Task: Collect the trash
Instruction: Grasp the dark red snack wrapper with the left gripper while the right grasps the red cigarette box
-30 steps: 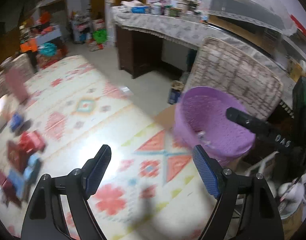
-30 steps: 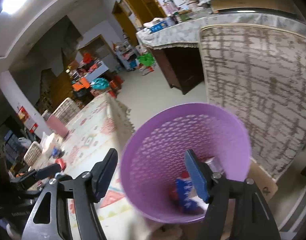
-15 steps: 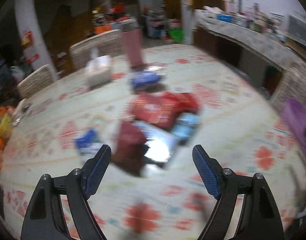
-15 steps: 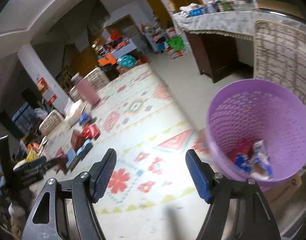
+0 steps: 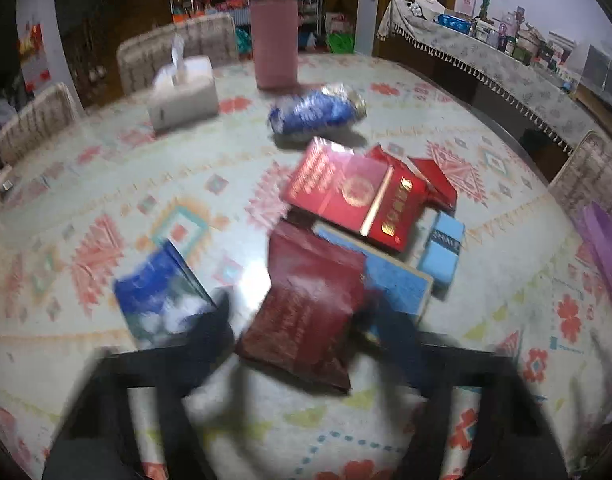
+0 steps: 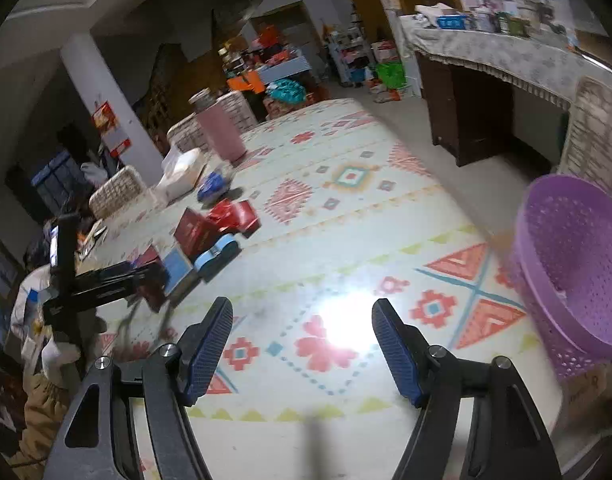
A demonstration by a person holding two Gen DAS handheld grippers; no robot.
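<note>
Since a second ago we have swung our left gripper (image 5: 298, 328) away from the purple basket (image 6: 577, 264) and down over the pile of trash, and our right gripper (image 6: 302, 344) has pulled back from the basket mouth to hover above bare tablecloth (image 6: 345, 208).

The nearest piece is the dark red packet (image 5: 309, 304) — it lies flat on the table directly ahead of the left gripper, between its two blurred fingers, with its long axis running roughly away from us, tipped slightly left. The fingers stand apart on either side of the packet's near end and hold nothing, though the blur hides whether they touch it. The left gripper is clearly the nearer one; the right gripper, jaws wide and empty, sits well apart from the pile and closer to the basket at the table's right edge.

Around the packet lie a blue-and-white packet (image 5: 162, 296) to its left, a blue box (image 5: 393, 280) and a light blue carton (image 5: 443, 248) to its right, and red cigarette cartons (image 5: 357, 196) beyond. Farther back are a crumpled blue wrapper (image 5: 313, 114), a tissue box (image 5: 184, 94) and a pink bottle (image 5: 274, 40).
</note>
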